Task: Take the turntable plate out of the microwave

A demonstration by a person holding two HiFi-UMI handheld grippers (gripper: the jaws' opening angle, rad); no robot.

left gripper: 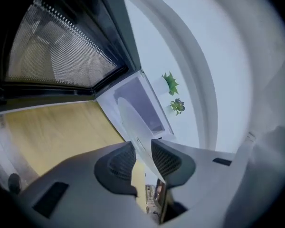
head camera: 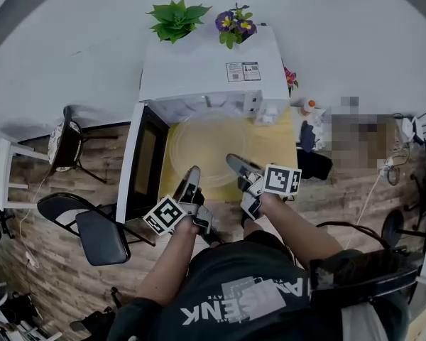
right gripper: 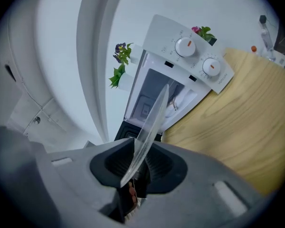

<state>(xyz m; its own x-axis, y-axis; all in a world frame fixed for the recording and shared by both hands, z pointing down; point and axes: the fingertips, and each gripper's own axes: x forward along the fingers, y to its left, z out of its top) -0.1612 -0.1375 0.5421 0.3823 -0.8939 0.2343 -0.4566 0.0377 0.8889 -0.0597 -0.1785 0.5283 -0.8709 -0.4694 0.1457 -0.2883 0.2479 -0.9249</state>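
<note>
The person's left gripper (left gripper: 141, 152) and right gripper (right gripper: 140, 152) are each clamped on the near rim of the round clear glass turntable plate (head camera: 207, 146). It is held over the light wooden table (head camera: 280, 148), just before the open white microwave (head camera: 206, 73) and seemingly clear of its cavity.

The surface (head camera: 278, 142) is light yellow wood. A white microwave (head camera: 209, 69) sits on its far end, with its door (head camera: 143, 163) swung open to the left. The surface stands on a brown wood floor (head camera: 50, 275). A black chair (head camera: 92, 229) stands there too.
</note>
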